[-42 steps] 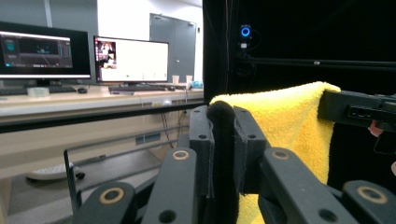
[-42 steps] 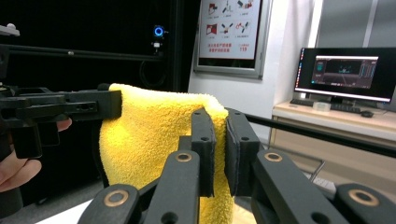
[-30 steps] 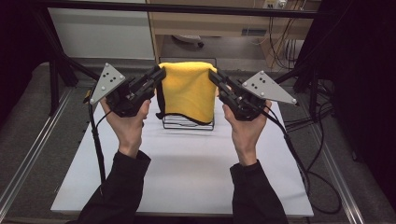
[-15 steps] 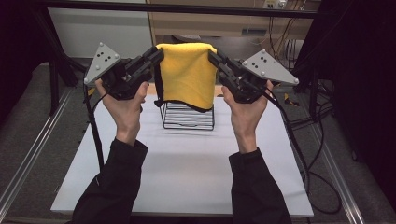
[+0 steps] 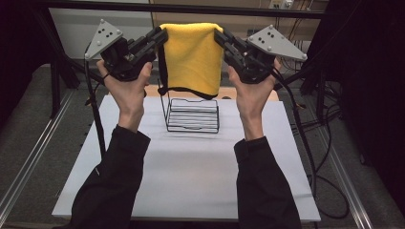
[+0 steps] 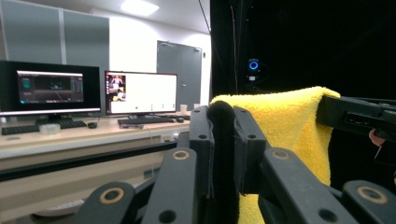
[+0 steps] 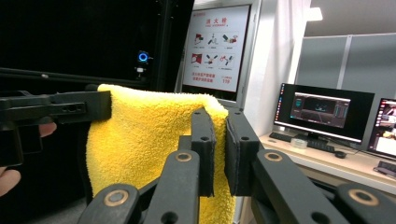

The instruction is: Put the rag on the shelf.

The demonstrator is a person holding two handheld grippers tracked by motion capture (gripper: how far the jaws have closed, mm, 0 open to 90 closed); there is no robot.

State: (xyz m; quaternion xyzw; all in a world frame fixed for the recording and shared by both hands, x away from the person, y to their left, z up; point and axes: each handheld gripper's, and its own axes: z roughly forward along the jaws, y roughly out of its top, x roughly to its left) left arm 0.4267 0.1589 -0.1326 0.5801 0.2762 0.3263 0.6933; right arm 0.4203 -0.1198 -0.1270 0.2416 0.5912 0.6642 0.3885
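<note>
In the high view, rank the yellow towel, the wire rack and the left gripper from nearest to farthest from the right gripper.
1. Yellow towel: pinched at its top right corner by the right gripper.
2. Left gripper: across the towel, clamped on the top left corner.
3. Wire rack: below, on the white table, under the hanging towel.

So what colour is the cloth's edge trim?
Black trim on the yellow cloth; clearest in the high view.
</note>
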